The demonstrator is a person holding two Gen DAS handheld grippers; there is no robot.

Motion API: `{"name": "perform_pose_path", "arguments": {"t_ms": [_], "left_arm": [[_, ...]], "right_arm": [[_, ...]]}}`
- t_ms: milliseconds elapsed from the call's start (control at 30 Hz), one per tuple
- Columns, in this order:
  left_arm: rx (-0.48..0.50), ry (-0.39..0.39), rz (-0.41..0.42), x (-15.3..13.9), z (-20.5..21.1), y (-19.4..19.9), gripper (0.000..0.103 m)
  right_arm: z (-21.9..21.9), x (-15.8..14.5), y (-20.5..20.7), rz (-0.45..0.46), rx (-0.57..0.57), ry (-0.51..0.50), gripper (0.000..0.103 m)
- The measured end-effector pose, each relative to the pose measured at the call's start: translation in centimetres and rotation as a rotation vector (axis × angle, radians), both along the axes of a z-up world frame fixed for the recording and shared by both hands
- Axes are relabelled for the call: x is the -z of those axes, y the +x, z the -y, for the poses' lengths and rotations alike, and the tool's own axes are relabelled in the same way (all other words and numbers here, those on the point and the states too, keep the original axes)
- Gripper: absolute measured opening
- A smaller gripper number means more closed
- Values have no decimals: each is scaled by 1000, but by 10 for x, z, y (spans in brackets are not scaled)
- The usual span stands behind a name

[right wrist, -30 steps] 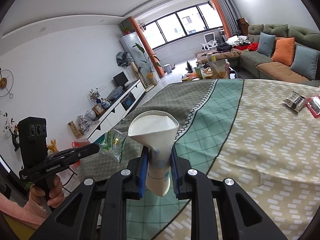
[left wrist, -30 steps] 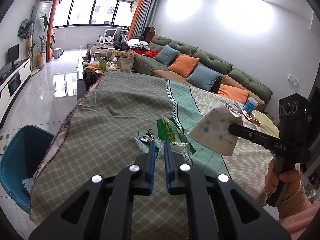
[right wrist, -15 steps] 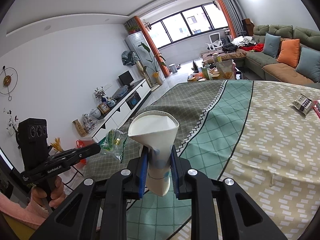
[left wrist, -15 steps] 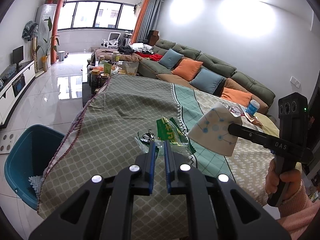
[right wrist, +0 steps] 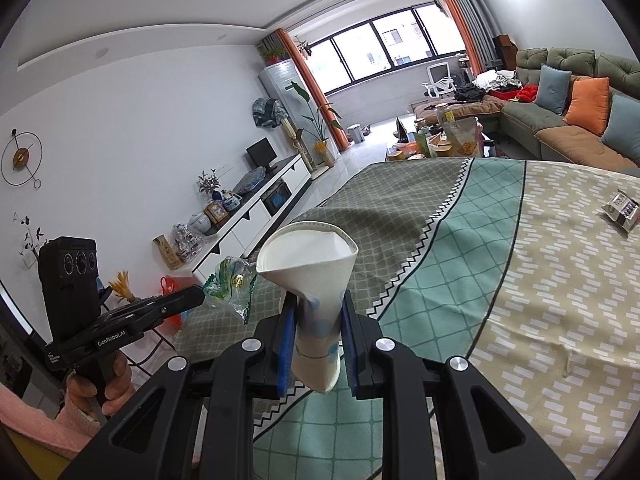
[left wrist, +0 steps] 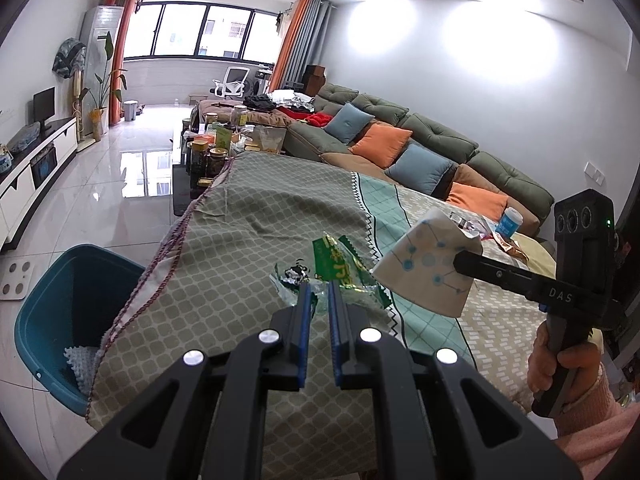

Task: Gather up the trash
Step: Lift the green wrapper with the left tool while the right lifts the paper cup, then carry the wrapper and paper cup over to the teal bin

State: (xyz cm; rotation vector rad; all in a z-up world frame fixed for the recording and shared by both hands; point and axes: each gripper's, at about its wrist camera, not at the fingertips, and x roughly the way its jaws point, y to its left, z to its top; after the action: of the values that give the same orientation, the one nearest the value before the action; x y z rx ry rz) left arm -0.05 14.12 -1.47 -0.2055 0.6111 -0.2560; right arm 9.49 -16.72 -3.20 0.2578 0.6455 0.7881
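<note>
My left gripper [left wrist: 318, 294] is shut on a crumpled green and clear plastic wrapper [left wrist: 340, 270], held above the cloth-covered table [left wrist: 224, 280]. The right wrist view shows the same gripper [right wrist: 200, 296] at the left with the wrapper [right wrist: 232, 284] hanging from its tip. My right gripper [right wrist: 318, 304] is shut on a squashed white paper cup [right wrist: 308, 256] with blue dots, mouth facing away. In the left wrist view that cup [left wrist: 428, 268] sits at the right gripper's tip [left wrist: 458, 260]. A teal bin [left wrist: 56, 312] stands on the floor beside the table's left edge.
More litter lies at the table's far side: a silver packet [right wrist: 622, 210], a blue-capped bottle [left wrist: 509, 222] and shiny wrappers [left wrist: 506, 242]. A sofa with cushions [left wrist: 400, 148] runs behind the table. A cluttered low table [left wrist: 216, 148] stands beyond the table's far end.
My left gripper, still holding the wrapper, has drifted slightly toward the table's left edge, so the bin shows more. The right gripper and its cup have stayed put.
</note>
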Motion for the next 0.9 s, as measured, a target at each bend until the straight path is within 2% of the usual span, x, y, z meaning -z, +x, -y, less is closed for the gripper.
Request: {"name": "perform_pose_path", "arguments": {"t_ms": [900], "left_arm": [[-101,-10,6,-2,-42,-16,10]], "right_arm": [[-43,-4,2,6,-93,-5,21]]}}
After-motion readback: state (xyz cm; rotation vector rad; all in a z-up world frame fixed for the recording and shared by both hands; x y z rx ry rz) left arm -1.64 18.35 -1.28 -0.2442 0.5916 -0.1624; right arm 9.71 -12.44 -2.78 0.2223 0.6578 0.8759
